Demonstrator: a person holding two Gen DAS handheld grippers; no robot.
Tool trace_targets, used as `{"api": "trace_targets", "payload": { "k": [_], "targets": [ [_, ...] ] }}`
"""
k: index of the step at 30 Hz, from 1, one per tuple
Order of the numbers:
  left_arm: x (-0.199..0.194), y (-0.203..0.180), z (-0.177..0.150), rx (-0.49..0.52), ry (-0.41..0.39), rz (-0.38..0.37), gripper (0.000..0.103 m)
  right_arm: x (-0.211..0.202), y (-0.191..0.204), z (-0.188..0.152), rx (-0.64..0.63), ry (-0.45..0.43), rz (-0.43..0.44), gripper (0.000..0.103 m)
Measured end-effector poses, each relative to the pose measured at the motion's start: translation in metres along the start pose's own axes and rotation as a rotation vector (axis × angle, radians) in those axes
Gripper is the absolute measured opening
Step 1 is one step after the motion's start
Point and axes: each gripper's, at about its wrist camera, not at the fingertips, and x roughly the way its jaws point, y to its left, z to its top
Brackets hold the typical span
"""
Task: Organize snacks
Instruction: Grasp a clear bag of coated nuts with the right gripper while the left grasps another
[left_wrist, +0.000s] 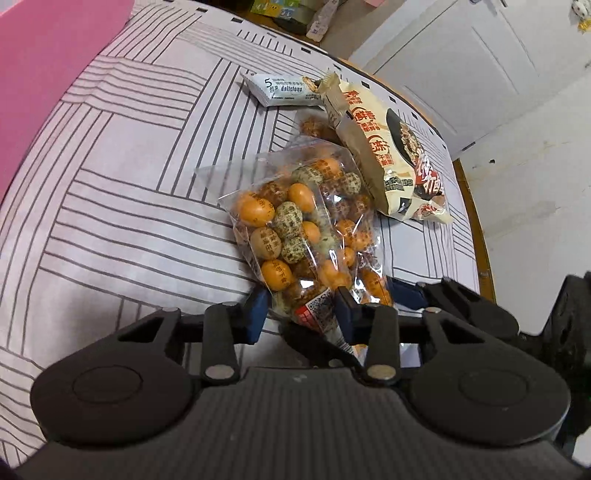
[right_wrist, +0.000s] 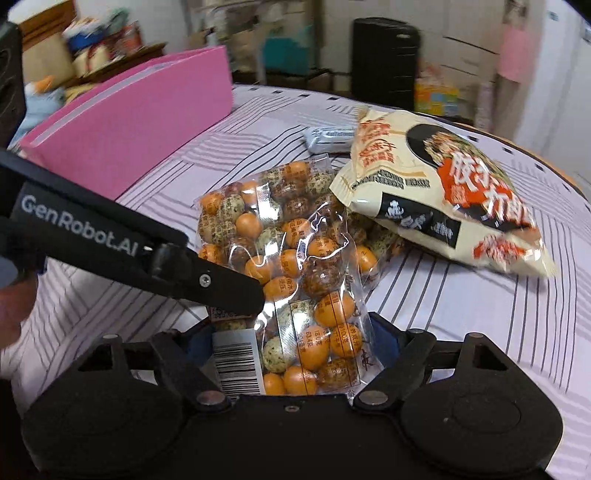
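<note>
Clear bags of orange and speckled coated nuts lie on the striped tablecloth. My left gripper (left_wrist: 301, 308) is shut on the near end of one nut bag (left_wrist: 284, 229). My right gripper (right_wrist: 295, 350) is around the near end of a second nut bag (right_wrist: 306, 314), its blue pads touching both sides. The left gripper's black arm (right_wrist: 110, 240) crosses the right wrist view from the left. A cream noodle-snack bag (left_wrist: 391, 155) leans on the nut bags and shows in the right wrist view (right_wrist: 436, 192). A small white bar packet (left_wrist: 280, 88) lies behind.
A pink box (right_wrist: 140, 122) stands at the table's far left and shows in the left wrist view (left_wrist: 48, 62). The round table's wooden edge (left_wrist: 476, 221) runs along the right. A black speaker-like unit (right_wrist: 384, 59) and cluttered shelves stand beyond the table.
</note>
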Motion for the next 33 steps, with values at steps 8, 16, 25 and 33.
{"api": "trace_targets", "payload": {
  "k": [8,16,25,33],
  "targets": [
    [-0.006,-0.009,-0.01,0.098,-0.029,0.027,0.038,-0.01,0.019,-0.011,0.124,-0.003,-0.057,0.079],
    [-0.028,-0.013,-0.016,0.134,0.095,0.073,0.037,-0.028,0.032,-0.015,0.217,0.069,0.018,0.079],
    [-0.069,-0.02,-0.029,0.135,0.136,0.149,0.037,-0.053,0.06,-0.015,0.224,0.095,0.079,0.078],
    [-0.114,-0.011,-0.032,0.094,0.112,0.127,0.038,-0.08,0.089,0.0,0.16,0.087,0.098,0.078]
  ]
}}
